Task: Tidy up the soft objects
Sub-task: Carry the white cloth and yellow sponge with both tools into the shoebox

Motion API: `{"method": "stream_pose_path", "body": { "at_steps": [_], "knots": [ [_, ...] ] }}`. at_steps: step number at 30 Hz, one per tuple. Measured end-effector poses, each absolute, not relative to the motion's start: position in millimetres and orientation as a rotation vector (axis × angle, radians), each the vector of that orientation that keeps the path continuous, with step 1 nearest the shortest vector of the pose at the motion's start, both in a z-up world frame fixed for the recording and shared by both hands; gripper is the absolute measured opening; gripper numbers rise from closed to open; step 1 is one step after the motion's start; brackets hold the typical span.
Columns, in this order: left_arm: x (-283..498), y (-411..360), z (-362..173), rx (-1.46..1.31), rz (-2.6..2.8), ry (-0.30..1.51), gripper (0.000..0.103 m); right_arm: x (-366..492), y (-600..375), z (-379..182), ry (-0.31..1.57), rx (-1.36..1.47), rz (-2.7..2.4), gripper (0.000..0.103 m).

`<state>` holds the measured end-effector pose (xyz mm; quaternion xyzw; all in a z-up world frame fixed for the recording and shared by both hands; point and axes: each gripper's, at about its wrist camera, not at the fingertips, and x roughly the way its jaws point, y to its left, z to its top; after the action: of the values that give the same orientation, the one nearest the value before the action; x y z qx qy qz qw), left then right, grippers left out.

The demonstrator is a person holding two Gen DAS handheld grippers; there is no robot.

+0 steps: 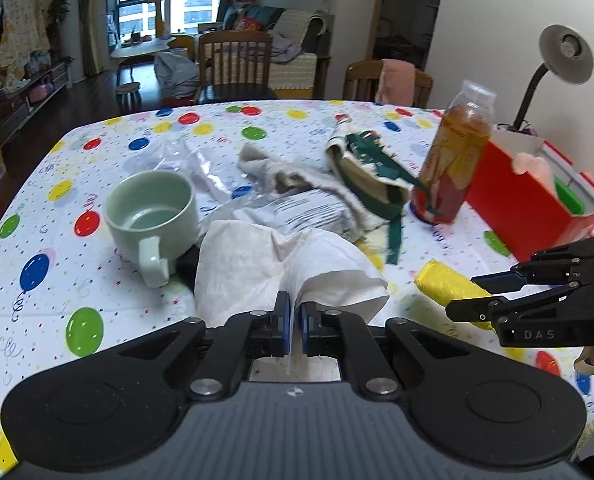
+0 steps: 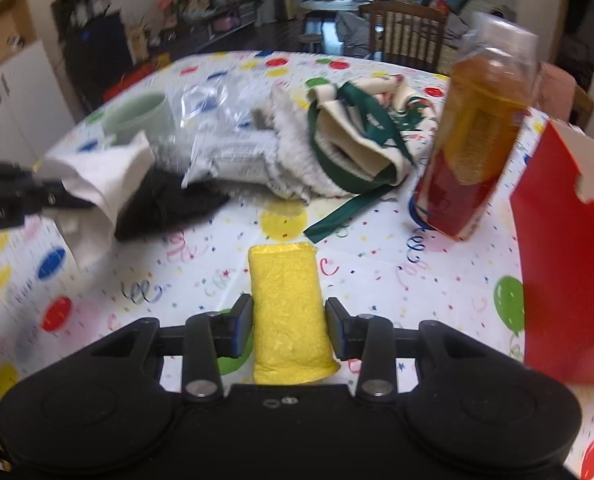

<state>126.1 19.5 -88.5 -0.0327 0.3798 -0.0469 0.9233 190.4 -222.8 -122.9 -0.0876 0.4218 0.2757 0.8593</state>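
Observation:
My left gripper is shut on a white paper tissue, which hangs crumpled just above the balloon-print tablecloth. A black cloth lies under the tissue. A yellow sponge cloth roll lies on the table between the fingers of my right gripper. Those jaws stand apart, with a small gap on the right side, so it is open. Behind them lie a fluffy grey-white cloth, a cream bag with green straps and a plastic packet.
A pale green mug stands left of the tissue. A tall bottle of amber drink and an open red box stand at the right, with a desk lamp behind. Wooden chairs line the table's far edge.

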Motion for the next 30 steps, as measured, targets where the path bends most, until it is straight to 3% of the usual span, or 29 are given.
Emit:
{"method": "stream_pose_path", "body": {
  "at_steps": [14, 30],
  "knots": [
    [135, -32, -31, -0.054, -0.300, 0.684, 0.005, 172, -292, -45, 0.809, 0.019, 0.478, 0.038],
    [178, -155, 15, 0.024, -0.564, 0.616, 0.005, 193, -400, 3, 0.706, 0.091, 0.282, 0.038]
  ]
}}
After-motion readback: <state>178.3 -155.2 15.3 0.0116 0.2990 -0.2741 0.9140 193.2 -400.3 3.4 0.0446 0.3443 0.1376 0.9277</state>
